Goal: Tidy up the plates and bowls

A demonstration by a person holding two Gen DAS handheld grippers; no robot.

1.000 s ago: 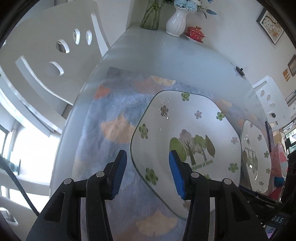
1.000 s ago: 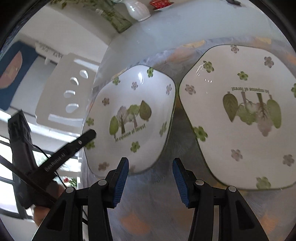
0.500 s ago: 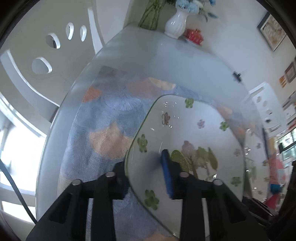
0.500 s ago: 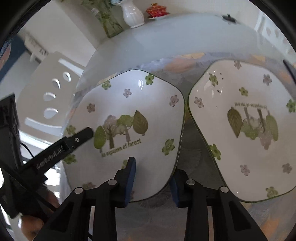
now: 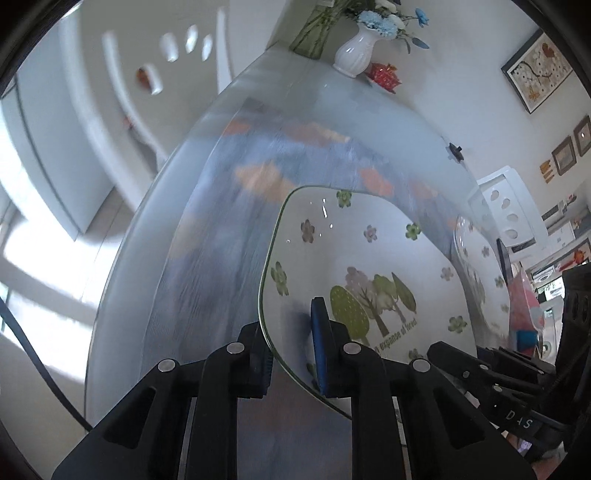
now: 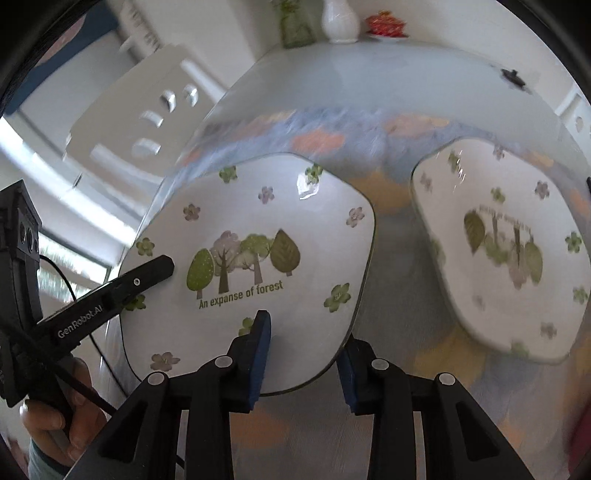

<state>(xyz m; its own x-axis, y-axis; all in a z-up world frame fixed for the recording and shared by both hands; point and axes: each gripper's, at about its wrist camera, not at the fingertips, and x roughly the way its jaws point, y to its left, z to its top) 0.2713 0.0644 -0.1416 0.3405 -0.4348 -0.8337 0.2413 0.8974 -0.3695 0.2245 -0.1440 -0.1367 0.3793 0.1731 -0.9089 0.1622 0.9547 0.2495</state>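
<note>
Two white square plates with a tree picture and small flowers are over a blue patterned cloth. My left gripper [image 5: 291,354] is shut on the left edge of the near plate [image 5: 354,258], one pad above and one below. My right gripper [image 6: 303,365] is shut on the same plate's [image 6: 251,229] near right edge. The plate is lifted off the cloth between both grippers. The left gripper also shows in the right wrist view [image 6: 147,273], on the plate's left rim. The second plate [image 6: 509,243] lies flat on the cloth to the right; it also shows in the left wrist view [image 5: 476,258].
The glass table [image 6: 369,81] carries a white vase [image 5: 356,55], a glass vase [image 5: 314,33] and a red lidded dish [image 5: 384,75] at its far end. A small black object [image 6: 511,77] sits at the far right. White chairs [image 5: 122,99] stand to the left and right.
Both grippers closed onto the near plate's edges and lifted it off the cloth. The views tilted and rose with it. The second plate stayed on the cloth.
</note>
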